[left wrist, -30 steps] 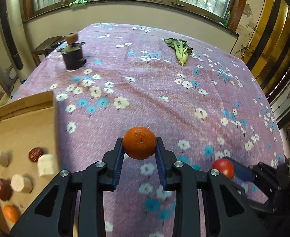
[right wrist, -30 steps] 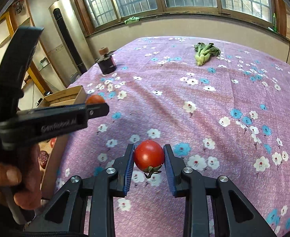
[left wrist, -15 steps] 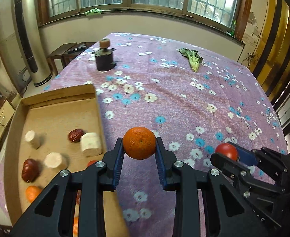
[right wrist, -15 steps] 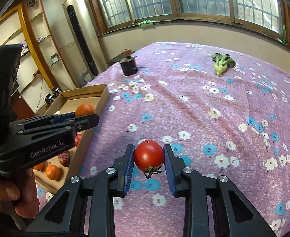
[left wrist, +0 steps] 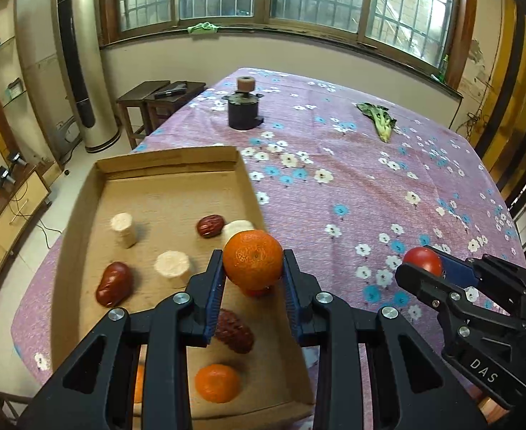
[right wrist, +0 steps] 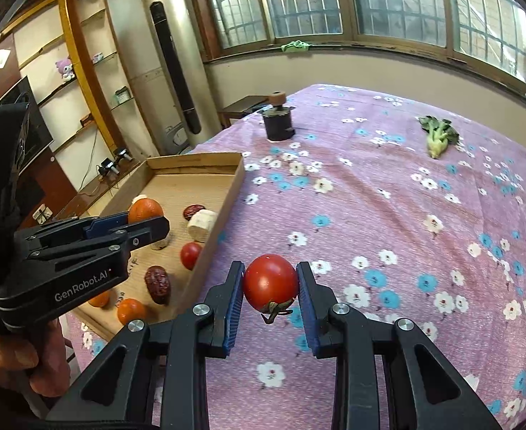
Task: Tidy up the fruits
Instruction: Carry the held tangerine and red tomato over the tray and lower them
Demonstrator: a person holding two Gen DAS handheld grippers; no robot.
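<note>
My left gripper (left wrist: 253,276) is shut on an orange mandarin (left wrist: 253,258) and holds it above the right side of a shallow cardboard box (left wrist: 171,159). In the box lie red dates (left wrist: 114,283), pale cut chunks (left wrist: 172,265), another mandarin (left wrist: 217,382) and a small tomato (right wrist: 190,255). My right gripper (right wrist: 271,295) is shut on a red tomato (right wrist: 270,282), stem down, over the flowered cloth just right of the box wall (right wrist: 223,211). The right wrist view shows the left gripper (right wrist: 148,224) at left, with a hand (right wrist: 30,362) under it.
A purple flowered cloth (left wrist: 370,193) covers the table. A dark round grinder (left wrist: 243,109) stands at the far side, and a green leafy vegetable (left wrist: 379,122) lies far right. Beyond the table's left edge are low stools (left wrist: 155,96), a tall standing unit (left wrist: 80,64) and shelves.
Both grippers have moved left across the table, fruit still held. The mandarin now hangs over the box instead of the cloth, and the tomato has come close to the box's right wall.
</note>
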